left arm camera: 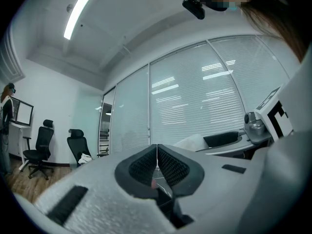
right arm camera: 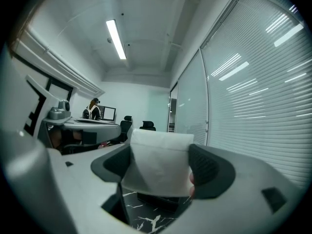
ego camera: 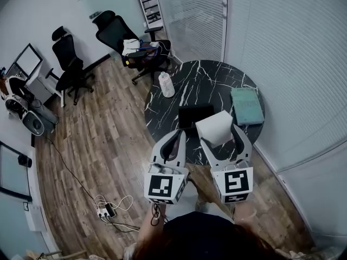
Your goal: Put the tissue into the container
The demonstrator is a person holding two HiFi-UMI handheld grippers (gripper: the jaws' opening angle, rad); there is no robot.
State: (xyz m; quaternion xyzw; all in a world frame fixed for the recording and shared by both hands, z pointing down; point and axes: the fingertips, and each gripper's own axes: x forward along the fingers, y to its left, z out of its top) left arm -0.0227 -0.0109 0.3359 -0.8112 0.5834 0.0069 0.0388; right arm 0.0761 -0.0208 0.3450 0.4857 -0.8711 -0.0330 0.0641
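My right gripper (ego camera: 221, 136) is shut on a white tissue (ego camera: 216, 127), held above the near edge of the round black marble table (ego camera: 217, 80). In the right gripper view the tissue (right arm camera: 158, 162) spans the gap between both pads (right arm camera: 210, 172). A black rectangular container (ego camera: 195, 115) lies on the table just left of and beyond the tissue; it shows dark below the tissue (right arm camera: 157, 199) in the right gripper view. My left gripper (ego camera: 174, 141) is shut and holds nothing, near the table's front left edge. Its pads (left arm camera: 168, 165) touch each other.
A teal book (ego camera: 246, 105) lies on the table's right side and a white bottle (ego camera: 166, 84) stands at its far left rim. Black office chairs (ego camera: 130, 39) stand on the wood floor beyond. A power strip with cables (ego camera: 105, 211) lies on the floor at left. Blinds line the right wall.
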